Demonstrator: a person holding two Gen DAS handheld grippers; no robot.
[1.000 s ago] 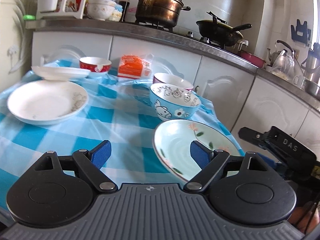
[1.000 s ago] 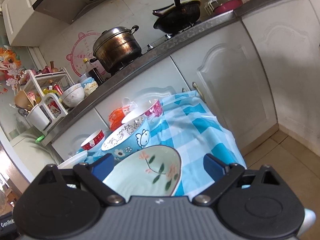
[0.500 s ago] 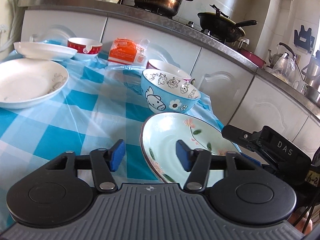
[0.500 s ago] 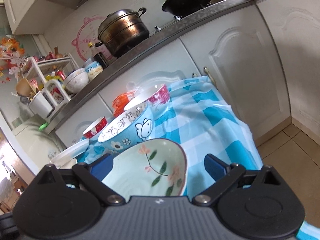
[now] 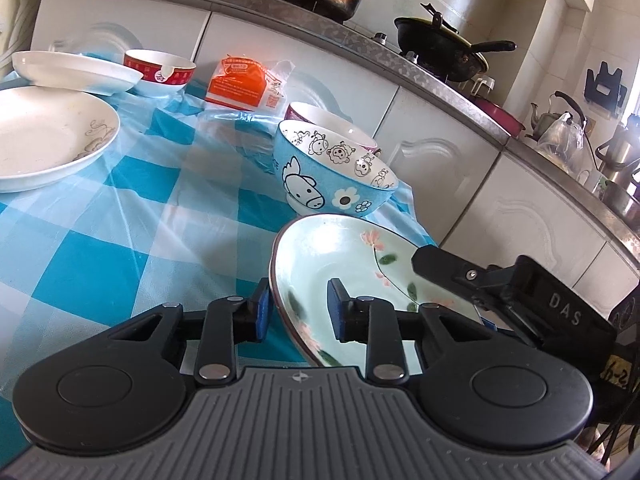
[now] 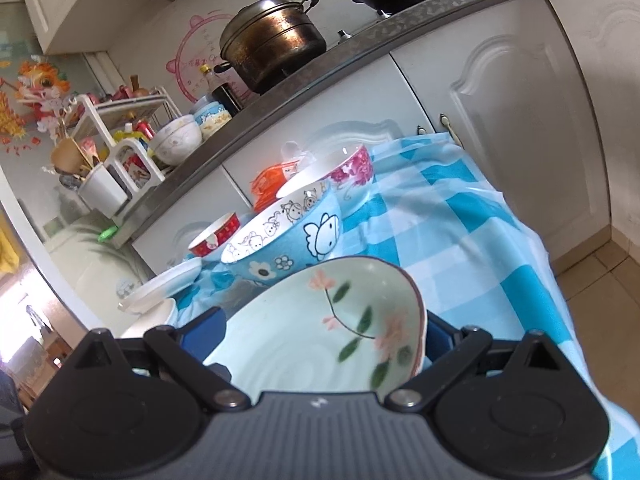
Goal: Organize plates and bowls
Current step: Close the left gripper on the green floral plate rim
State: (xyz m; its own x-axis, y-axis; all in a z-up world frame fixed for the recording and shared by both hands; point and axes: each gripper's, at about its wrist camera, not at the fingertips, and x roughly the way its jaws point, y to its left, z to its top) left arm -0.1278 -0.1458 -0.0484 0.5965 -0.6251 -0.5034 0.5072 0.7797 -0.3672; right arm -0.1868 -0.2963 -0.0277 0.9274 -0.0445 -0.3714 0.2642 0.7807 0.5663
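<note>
A pale green plate with pink flowers [image 5: 344, 256] sits tilted at the near right corner of the blue checked table. My left gripper [image 5: 298, 314] has closed around its left rim, one pad outside, one inside. My right gripper [image 6: 320, 332] is open, its fingers on either side of the same plate [image 6: 320, 320]; its black finger [image 5: 448, 268] reaches over the plate's right edge. A blue cartoon bowl [image 5: 332, 172] stands just behind the plate, with a pink-flowered bowl [image 5: 320, 114] behind that.
A large white plate [image 5: 44, 136], a shallow white dish [image 5: 76, 70] and a red bowl [image 5: 160, 72] stand at the table's left and back. An orange packet [image 5: 244, 88] lies near the cabinets. The table's right edge drops to the floor [image 6: 600, 288].
My left gripper moved forward and right and closed from wide open onto the green plate's left rim. My right gripper moved in around the plate, which now stands tilted.
</note>
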